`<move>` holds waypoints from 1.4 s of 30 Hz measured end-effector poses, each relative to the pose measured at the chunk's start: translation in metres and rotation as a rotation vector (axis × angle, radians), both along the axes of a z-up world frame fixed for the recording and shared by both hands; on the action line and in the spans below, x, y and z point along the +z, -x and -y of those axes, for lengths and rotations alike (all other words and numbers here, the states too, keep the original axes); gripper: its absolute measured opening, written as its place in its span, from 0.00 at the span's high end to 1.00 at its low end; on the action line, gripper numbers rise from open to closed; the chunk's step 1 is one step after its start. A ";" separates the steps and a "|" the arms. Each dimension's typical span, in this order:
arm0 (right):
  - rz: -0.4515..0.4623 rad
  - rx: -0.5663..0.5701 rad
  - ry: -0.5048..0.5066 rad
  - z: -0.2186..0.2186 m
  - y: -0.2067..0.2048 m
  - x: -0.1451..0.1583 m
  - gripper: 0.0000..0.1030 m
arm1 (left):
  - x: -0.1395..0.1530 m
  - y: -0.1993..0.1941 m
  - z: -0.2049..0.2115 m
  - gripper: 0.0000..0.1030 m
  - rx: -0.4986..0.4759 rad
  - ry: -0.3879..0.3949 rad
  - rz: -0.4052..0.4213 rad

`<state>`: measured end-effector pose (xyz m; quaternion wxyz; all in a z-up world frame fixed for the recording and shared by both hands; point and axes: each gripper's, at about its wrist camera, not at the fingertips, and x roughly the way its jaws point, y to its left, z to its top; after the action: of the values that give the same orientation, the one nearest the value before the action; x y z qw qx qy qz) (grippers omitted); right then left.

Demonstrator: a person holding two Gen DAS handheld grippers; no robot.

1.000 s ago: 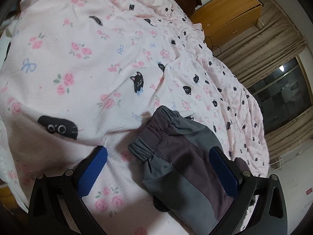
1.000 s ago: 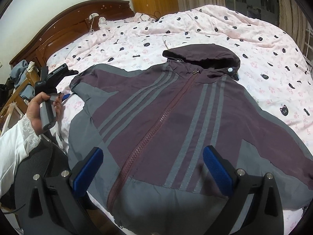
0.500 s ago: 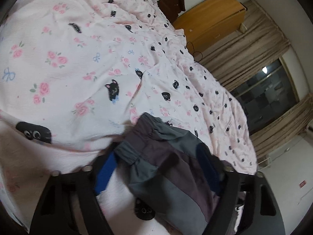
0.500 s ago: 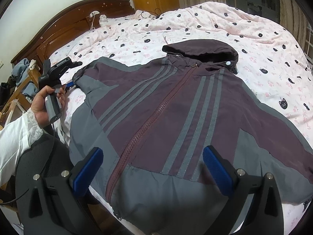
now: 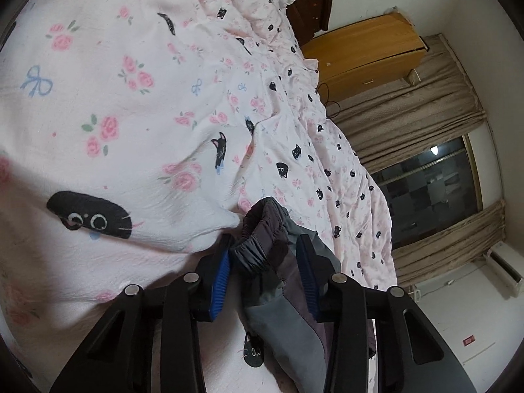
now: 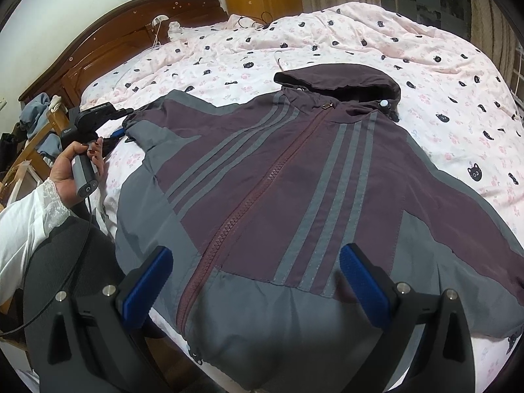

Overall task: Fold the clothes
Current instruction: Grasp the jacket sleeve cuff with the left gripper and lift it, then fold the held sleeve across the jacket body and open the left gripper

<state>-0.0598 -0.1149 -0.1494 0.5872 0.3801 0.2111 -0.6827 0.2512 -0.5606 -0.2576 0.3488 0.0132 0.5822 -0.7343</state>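
A maroon and grey hooded jacket (image 6: 294, 190) lies face up, spread flat on the pink bed, zipper closed. My left gripper (image 5: 265, 268) has its blue pads on both sides of the jacket's left sleeve cuff (image 5: 258, 245), nearly closed on it. That gripper also shows in the right wrist view (image 6: 118, 131), held by a hand at the sleeve end. My right gripper (image 6: 255, 281) is open and empty, hovering over the jacket's grey hem near the zipper's lower end.
The pink cat-print quilt (image 6: 458, 75) covers the whole bed. A dark wooden headboard (image 6: 108, 49) is at the back left. A wooden wardrobe (image 5: 363, 55) and curtains (image 5: 409, 114) stand beyond the bed. Clothes hang on a chair (image 6: 36, 137) at the left.
My left gripper has moved forward onto the sleeve cuff and its jaws have narrowed around it. My right gripper has dropped slightly closer to the jacket hem.
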 end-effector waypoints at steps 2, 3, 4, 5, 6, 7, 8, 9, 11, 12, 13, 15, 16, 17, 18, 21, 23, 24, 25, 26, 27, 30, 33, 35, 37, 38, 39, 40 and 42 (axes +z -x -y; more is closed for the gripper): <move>-0.002 0.003 -0.002 0.000 0.000 -0.001 0.00 | 0.000 0.001 0.000 0.69 -0.005 -0.004 0.001; -0.001 0.001 -0.003 0.001 -0.001 -0.001 0.00 | -0.001 0.001 0.000 0.73 -0.008 -0.006 0.002; 0.001 0.001 -0.004 0.001 0.000 -0.002 0.00 | -0.001 0.001 0.000 0.74 -0.011 -0.009 0.002; 0.003 0.001 -0.006 0.001 0.000 -0.002 0.00 | -0.001 0.000 0.000 0.78 -0.013 -0.009 0.001; 0.005 0.000 -0.007 0.000 0.000 -0.003 0.00 | -0.001 0.000 0.000 0.81 -0.014 -0.008 -0.003; 0.006 0.001 -0.008 0.000 0.000 -0.003 0.00 | -0.001 -0.001 0.000 0.82 -0.015 -0.006 -0.007; 0.006 0.001 -0.009 0.000 0.000 -0.003 0.00 | 0.000 -0.001 0.000 0.84 -0.016 -0.002 -0.011; 0.007 0.002 -0.009 0.000 0.000 -0.003 0.00 | 0.001 -0.001 0.000 0.85 -0.017 0.003 -0.014; 0.008 0.003 -0.011 0.000 0.000 -0.004 0.00 | 0.004 -0.002 -0.002 0.86 -0.018 0.014 -0.019; 0.007 0.004 -0.011 0.000 -0.001 -0.004 0.00 | 0.006 -0.002 -0.002 0.87 -0.017 0.020 -0.017; 0.005 0.005 -0.011 0.000 -0.001 -0.004 0.00 | 0.007 -0.002 -0.003 0.87 -0.016 0.026 -0.016; 0.005 0.005 -0.011 0.000 -0.001 -0.004 0.00 | 0.011 -0.003 -0.004 0.88 -0.012 0.042 -0.012; 0.005 0.005 -0.011 0.000 -0.001 -0.004 0.00 | 0.014 -0.003 -0.005 0.88 -0.010 0.051 -0.010; 0.005 0.005 -0.010 -0.001 -0.001 -0.004 0.00 | 0.016 -0.003 -0.006 0.88 -0.009 0.061 -0.006; 0.005 0.005 -0.010 -0.001 -0.001 -0.004 0.00 | 0.019 -0.003 -0.008 0.89 -0.009 0.075 0.001; 0.008 0.003 -0.009 -0.002 0.000 -0.003 0.00 | 0.032 0.001 -0.013 0.89 -0.014 0.125 0.018; 0.011 0.002 -0.008 -0.003 0.000 -0.003 0.00 | 0.044 0.006 -0.018 0.89 -0.026 0.172 0.037; 0.012 0.002 -0.008 -0.003 0.001 -0.003 0.00 | 0.050 0.009 -0.020 0.89 -0.031 0.193 0.046; 0.013 0.002 -0.008 -0.003 0.001 -0.003 0.00 | 0.055 0.011 -0.022 0.89 -0.036 0.213 0.053; 0.013 0.003 -0.008 -0.003 0.001 -0.003 0.00 | 0.062 0.014 -0.025 0.89 -0.043 0.238 0.062; 0.013 0.004 -0.008 -0.003 0.001 -0.002 0.00 | 0.069 0.018 -0.030 0.89 -0.050 0.268 0.072; 0.012 0.006 -0.009 -0.004 0.000 -0.002 0.00 | 0.087 0.026 -0.043 0.89 -0.078 0.343 0.093; 0.011 0.004 -0.011 -0.005 0.000 -0.001 0.00 | 0.108 0.039 -0.058 0.90 -0.115 0.428 0.115; 0.010 0.003 -0.012 -0.006 0.001 -0.001 0.00 | 0.117 0.048 -0.070 0.90 -0.144 0.481 0.135; 0.009 0.002 -0.013 -0.007 0.001 -0.001 0.00 | 0.126 0.058 -0.080 0.90 -0.175 0.525 0.152; 0.009 0.001 -0.014 -0.007 0.001 -0.001 0.00 | 0.131 0.063 -0.086 0.90 -0.190 0.547 0.160; 0.009 0.001 -0.014 -0.008 0.001 -0.001 0.00 | 0.135 0.068 -0.091 0.90 -0.205 0.568 0.167; 0.009 -0.002 -0.015 -0.008 0.002 -0.001 0.00 | 0.138 0.073 -0.096 0.90 -0.220 0.587 0.173; 0.010 -0.007 -0.017 -0.010 0.003 -0.001 0.00 | 0.146 0.084 -0.109 0.90 -0.252 0.624 0.181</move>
<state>-0.0633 -0.1054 -0.1508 0.5828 0.3890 0.2126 -0.6810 0.1671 -0.4518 -0.1121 0.2929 0.0426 0.2901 -0.9101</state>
